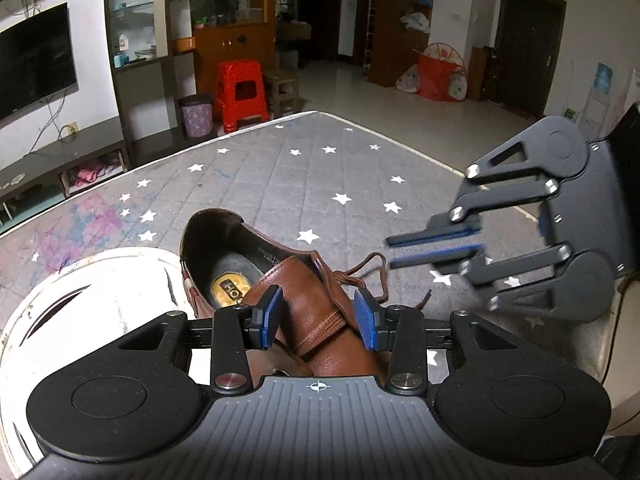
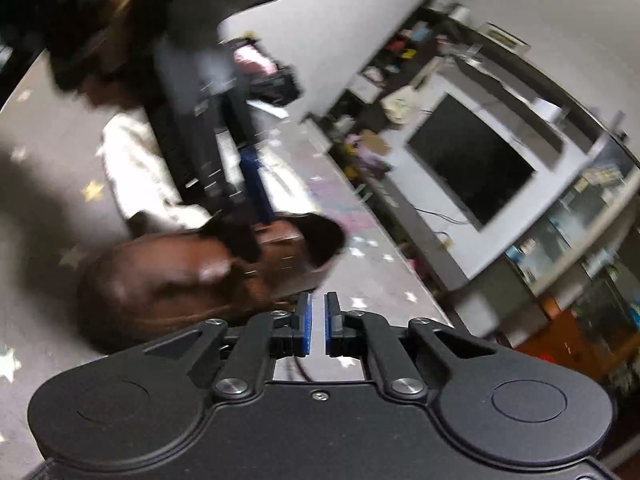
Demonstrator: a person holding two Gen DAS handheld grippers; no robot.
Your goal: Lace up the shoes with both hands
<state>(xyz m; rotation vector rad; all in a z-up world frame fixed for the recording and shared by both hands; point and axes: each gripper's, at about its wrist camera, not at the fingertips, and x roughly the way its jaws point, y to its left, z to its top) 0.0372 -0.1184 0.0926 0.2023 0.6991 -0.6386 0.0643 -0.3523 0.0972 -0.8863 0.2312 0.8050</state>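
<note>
Shoe [image 1: 320, 320]: brown leather, lies on the star-print mat [image 1: 280, 176], heel opening facing away from the left cam, gold label on the insole. Everything below placed rel. to the shoe.

Mat: grey quilted, white stars, pink/blue stains on the part left of the shoe in left view; it runs under and well beyond the shoe on all sides.

White round object [image 1: 80, 320]: just left of the shoe, touching or nearly touching its side; can't tell which. What it is, can't tell.

Left gripper [image 1: 320, 316]: directly over the shoe's tongue/vamp, jaws partly apart, one blue pad on each side of the upper. Pads look to press on the leather, so it has hold of the shoe.

Right gripper [image 1: 436, 248]: right of the shoe, fingers pointing toward it, apart from the leather. Jaws nearly together, only a thin slit betw. the blue pads in its own view [image 2: 317, 320]. Whether a lace end is pinched there, can't tell; a dark strand shows below the pads in the right view, which is blurred.

Lace [image 1: 372, 276]: brown, loose loop on the mat at the shoe's right side, betw. shoe and right gripper fingertips.
</note>
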